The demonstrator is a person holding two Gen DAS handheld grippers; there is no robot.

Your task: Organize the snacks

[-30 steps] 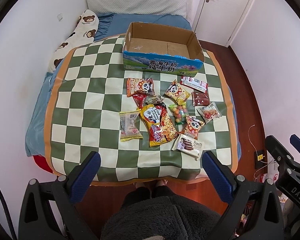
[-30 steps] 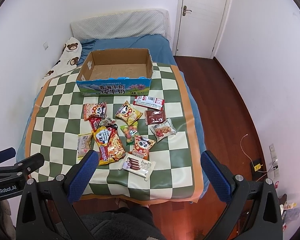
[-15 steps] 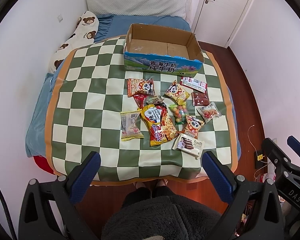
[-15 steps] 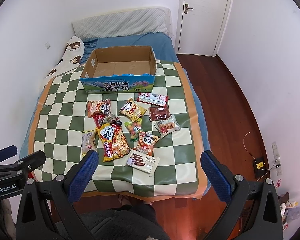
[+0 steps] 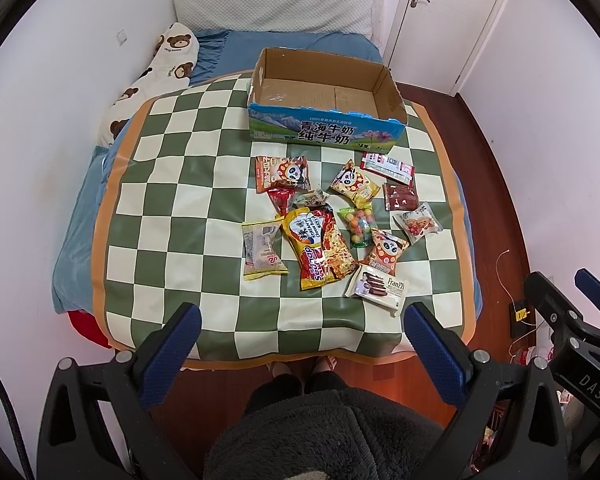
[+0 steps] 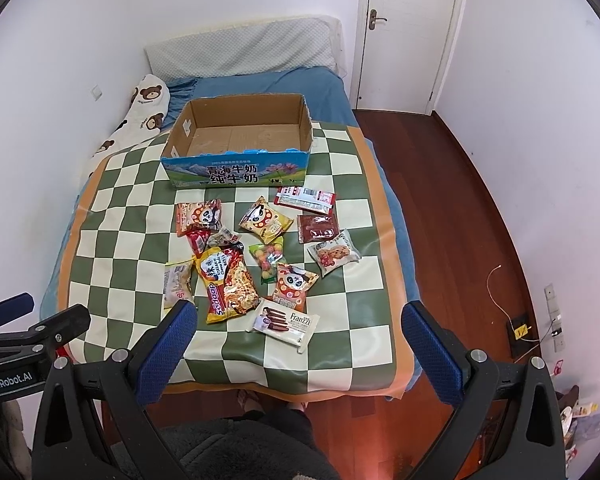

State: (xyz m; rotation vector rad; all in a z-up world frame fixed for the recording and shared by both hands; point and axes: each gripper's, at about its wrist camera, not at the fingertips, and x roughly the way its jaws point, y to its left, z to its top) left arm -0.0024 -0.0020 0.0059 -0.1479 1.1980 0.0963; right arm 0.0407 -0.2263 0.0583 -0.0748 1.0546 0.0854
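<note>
Several snack packets lie in a loose cluster on a green-and-cream checkered mat spread over a bed. Among them are a yellow-red noodle bag, a white Franzzi biscuit pack nearest me, and a bag of coloured candies. An empty open cardboard box stands at the mat's far side. My left gripper and right gripper are both open and empty, held high above the mat's near edge, well back from the snacks.
A bear-print pillow lies along the left wall and a white pillow at the bed's head. Wooden floor runs right of the bed to a closed door. My legs show below the bed's near edge.
Both grippers have drifted slightly; the bed and snacks sit a little lower and closer in the right wrist view. Nothing on the mat has moved.
</note>
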